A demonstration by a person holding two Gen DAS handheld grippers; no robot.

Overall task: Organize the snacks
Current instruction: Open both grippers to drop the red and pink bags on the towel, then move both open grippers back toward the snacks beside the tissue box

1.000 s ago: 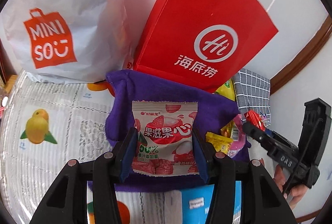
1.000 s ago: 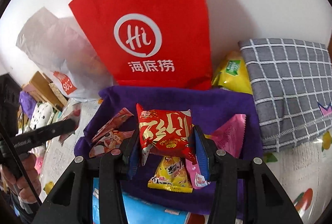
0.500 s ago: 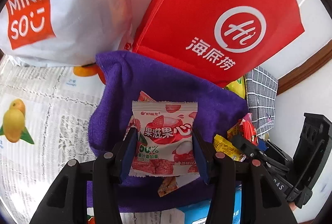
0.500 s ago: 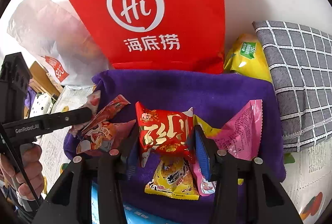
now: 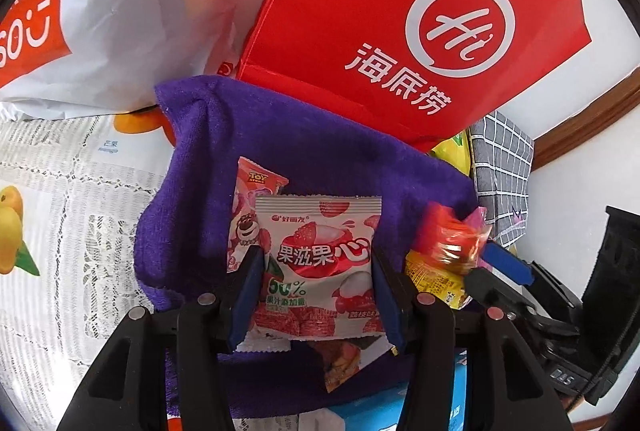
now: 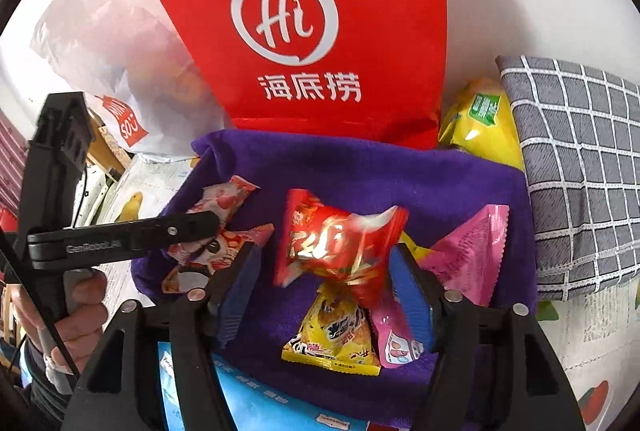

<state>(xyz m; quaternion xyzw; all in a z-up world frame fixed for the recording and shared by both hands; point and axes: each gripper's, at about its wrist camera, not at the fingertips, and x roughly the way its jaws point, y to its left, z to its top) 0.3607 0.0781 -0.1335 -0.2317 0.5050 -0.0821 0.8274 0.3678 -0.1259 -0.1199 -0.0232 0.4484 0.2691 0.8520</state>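
Pink-and-white lychee jelly packet, long axis upright, pinched at both side edges by the left tongs directly above the purple cloth bin; right tongs opening, red packet loose between, dropping binward.

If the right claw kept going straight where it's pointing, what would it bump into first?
Probably the red snack packet, which sits blurred between the opening right claw, seemingly just let go. Past it lie the yellow snack packet and the purple cloth; depth is hard to judge.
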